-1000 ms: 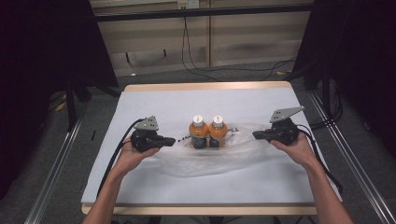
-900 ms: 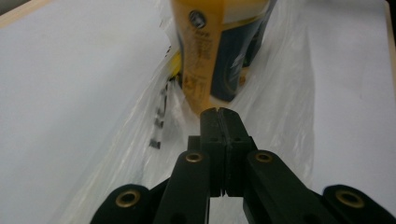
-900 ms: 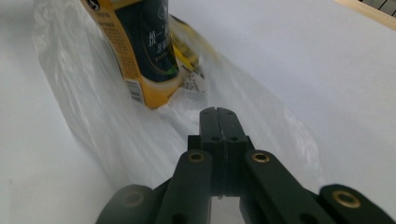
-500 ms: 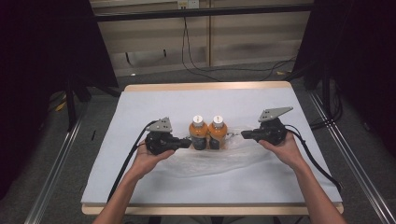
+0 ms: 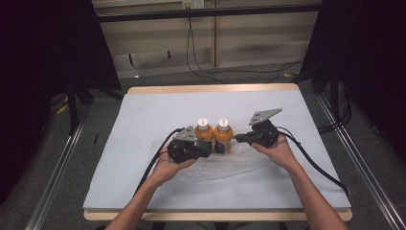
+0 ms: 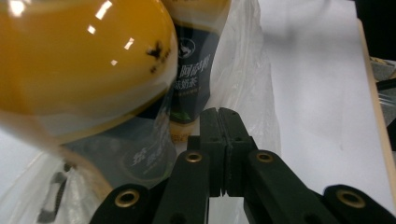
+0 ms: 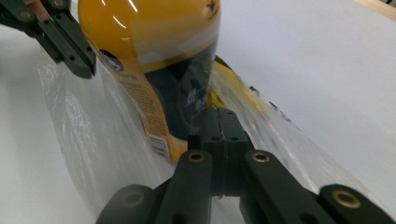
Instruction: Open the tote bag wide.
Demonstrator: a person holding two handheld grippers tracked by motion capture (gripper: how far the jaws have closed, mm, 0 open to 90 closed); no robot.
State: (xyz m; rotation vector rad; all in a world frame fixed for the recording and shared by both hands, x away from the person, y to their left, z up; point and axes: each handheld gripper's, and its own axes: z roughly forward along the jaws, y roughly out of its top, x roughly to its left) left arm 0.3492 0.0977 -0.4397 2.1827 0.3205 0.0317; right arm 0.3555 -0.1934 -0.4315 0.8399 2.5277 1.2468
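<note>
Two orange bottles (image 5: 213, 134) with white caps stand side by side on a clear plastic bag (image 5: 225, 165) in the middle of the table. My left gripper (image 5: 210, 146) presses in at the left bottle's base, jaws shut, with bag film bunched at its tips (image 6: 223, 116). That bottle (image 6: 79, 60) looms just left of the jaws. From the other side, my right gripper (image 5: 238, 139) meets the right bottle, also shut, with bag film (image 7: 93, 140) drawn up around its tips (image 7: 219, 116). The right bottle (image 7: 159, 60) stands directly ahead of it.
A white cloth (image 5: 143, 120) covers the table, which has a wooden rim (image 5: 210, 88). Black cables (image 5: 316, 165) trail from both grippers toward the front edge. Dark stands and rails flank the table.
Both grippers have moved inward from the bag's outer ends to the bottles, and the film has gathered toward the bottles with them. The bottles have stayed upright.
</note>
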